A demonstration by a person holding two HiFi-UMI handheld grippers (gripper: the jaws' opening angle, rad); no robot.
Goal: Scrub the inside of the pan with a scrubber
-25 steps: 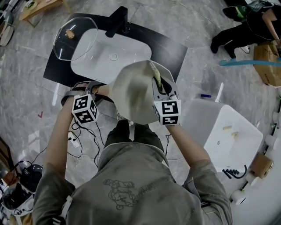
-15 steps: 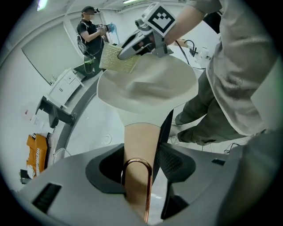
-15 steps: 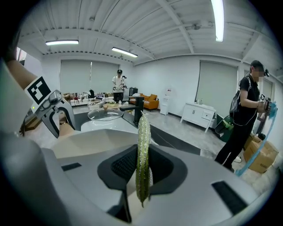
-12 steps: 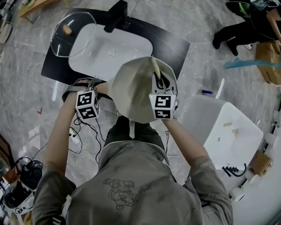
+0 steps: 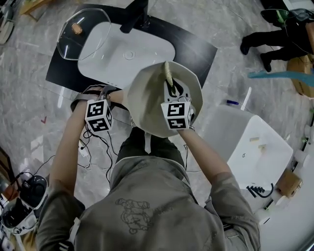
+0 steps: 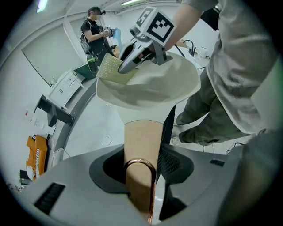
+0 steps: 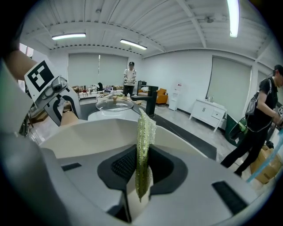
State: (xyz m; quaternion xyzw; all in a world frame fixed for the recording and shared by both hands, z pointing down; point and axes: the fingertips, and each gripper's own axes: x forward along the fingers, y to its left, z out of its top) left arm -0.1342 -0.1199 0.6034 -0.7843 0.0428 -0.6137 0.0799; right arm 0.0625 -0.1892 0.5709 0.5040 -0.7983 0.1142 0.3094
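Observation:
A cream pan (image 5: 147, 98) is held tilted above the sink's near edge. Its wooden handle (image 6: 141, 141), with a copper loop, lies between the jaws of my left gripper (image 5: 112, 100), which have just been closing and now press on it. My right gripper (image 5: 172, 90) is shut on a thin yellow-green scrubber (image 5: 168, 74) that stands up between its pads (image 7: 143, 145), over the pan's inside (image 7: 88, 132). In the left gripper view the scrubber (image 6: 112, 70) touches the pan's rim (image 6: 150, 86).
A white sink basin (image 5: 113, 54) sits in a black counter (image 5: 196, 49) with a black faucet (image 5: 137, 12). A glass lid (image 5: 81, 32) lies at its left end. Another white basin (image 5: 260, 147) stands at the right. Cables (image 5: 93, 152) trail on the floor.
My right gripper with the scrubber has sunk and shifted a little left over the pan. The left gripper has stayed at the handle.

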